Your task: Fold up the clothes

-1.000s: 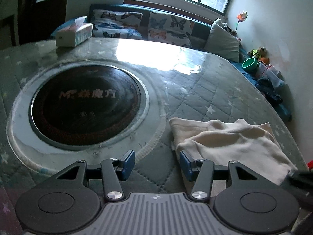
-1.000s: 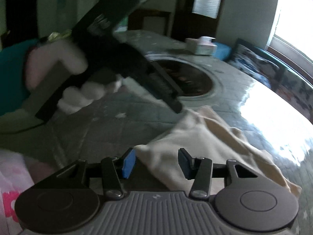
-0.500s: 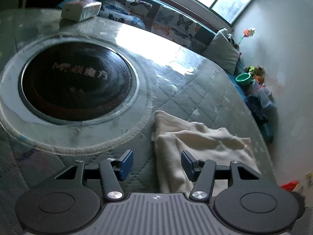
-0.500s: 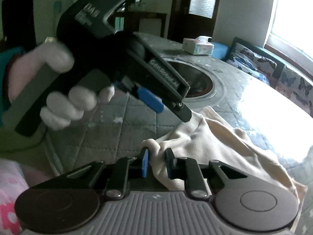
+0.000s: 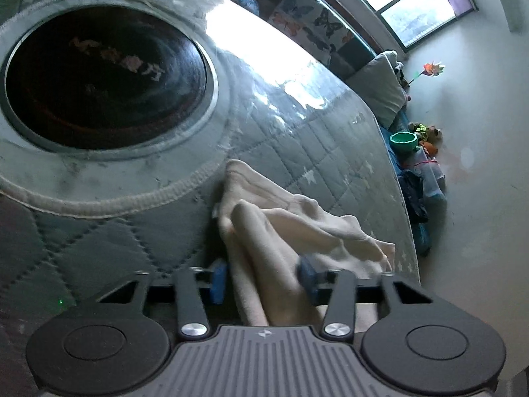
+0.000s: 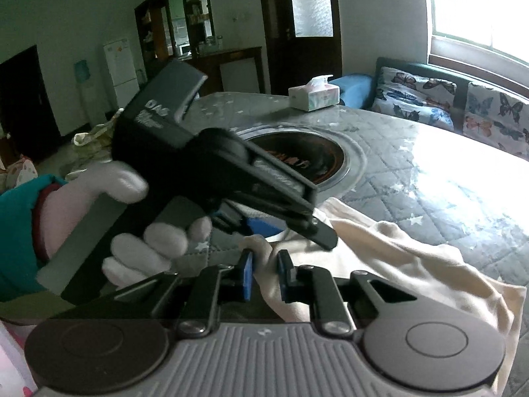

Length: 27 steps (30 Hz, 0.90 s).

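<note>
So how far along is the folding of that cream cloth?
Early, it looks. The cream cloth lies rumpled on the quilted table, with no neat fold showing. In hand: the right hand-held gripper pinches one corner, while the left hand-held gripper straddles the cloth, open. Left: lifting, folding over and smoothing.

Soft matt cloth garment (image 5: 284, 228); glossy quilted table cover (image 5: 297, 125).

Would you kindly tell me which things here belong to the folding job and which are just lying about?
Belonging to the job:
cream garment
left gripper, open around a fold
right gripper, shut on a corner
quilted table cover

Just lying about:
tissue box
butterfly cushions
green bowl
pinwheel
</note>
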Motion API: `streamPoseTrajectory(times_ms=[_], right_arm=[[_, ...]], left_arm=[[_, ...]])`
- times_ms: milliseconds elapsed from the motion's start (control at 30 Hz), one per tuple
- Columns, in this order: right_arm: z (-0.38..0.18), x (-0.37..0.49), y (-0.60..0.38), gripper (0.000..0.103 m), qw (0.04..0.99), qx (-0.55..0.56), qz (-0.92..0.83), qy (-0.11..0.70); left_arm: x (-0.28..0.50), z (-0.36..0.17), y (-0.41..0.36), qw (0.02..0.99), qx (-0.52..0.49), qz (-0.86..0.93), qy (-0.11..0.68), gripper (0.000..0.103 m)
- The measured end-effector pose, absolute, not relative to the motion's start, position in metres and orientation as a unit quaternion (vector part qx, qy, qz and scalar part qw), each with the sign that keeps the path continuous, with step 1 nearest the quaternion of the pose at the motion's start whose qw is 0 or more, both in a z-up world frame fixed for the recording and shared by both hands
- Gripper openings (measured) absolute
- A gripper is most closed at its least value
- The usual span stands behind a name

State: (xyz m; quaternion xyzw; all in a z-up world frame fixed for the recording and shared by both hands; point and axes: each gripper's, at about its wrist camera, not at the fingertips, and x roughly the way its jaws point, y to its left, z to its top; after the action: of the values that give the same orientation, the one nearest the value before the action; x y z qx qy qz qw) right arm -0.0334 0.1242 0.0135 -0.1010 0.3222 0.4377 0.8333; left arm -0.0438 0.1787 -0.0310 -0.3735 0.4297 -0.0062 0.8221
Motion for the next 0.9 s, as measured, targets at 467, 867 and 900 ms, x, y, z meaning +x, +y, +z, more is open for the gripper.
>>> streamPoseTrajectory(times_ms=[467,867,900], right_arm=[[0.017,-0.028,0.086,0.025,0.863,-0.084,0.386,0.316],[-0.006,0.025,0.007,0.042,0.91,-0.02,0.22,0.352],[-0.009,0.028,0.002,0.042,0.911,-0.012,0.212,0.355]], left_arm=[[-0.045,-0.03,0.17,0.838,-0.336,-0.011,0.429,0.02],[-0.043,-0.026,0.163,0.85,-0.305,-0.012,0.429,0.02],[-0.042,-0.026,0.163,0.851,-0.302,-0.012,0.429,0.02]])
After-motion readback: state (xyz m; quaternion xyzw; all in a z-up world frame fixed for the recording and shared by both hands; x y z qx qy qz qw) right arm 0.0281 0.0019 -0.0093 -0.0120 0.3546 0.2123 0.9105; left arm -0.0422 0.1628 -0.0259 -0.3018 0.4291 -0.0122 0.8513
